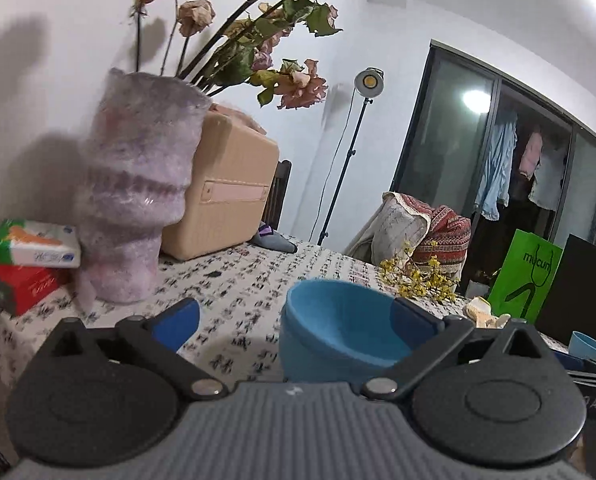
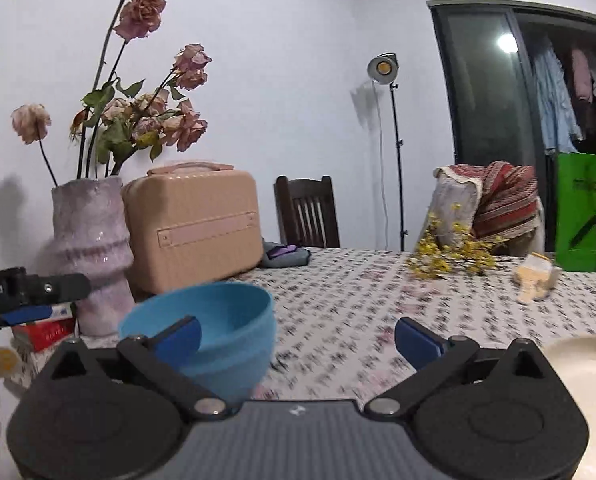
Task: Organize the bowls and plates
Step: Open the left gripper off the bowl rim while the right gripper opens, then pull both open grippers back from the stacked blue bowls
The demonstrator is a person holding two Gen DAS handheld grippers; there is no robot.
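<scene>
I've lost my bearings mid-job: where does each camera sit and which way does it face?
Left wrist: on the left gripper, looking across the table at the vase; its own open fingers show.
Right wrist: on the right gripper, facing the suitcase; open fingers and the left gripper show.
Shared: blue bowl, vase, suitcase.

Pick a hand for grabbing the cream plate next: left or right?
Right, probably. The cream plate sits just beside the open right gripper; no plate shows in the left wrist view, where the open left gripper faces the blue bowl.
</scene>
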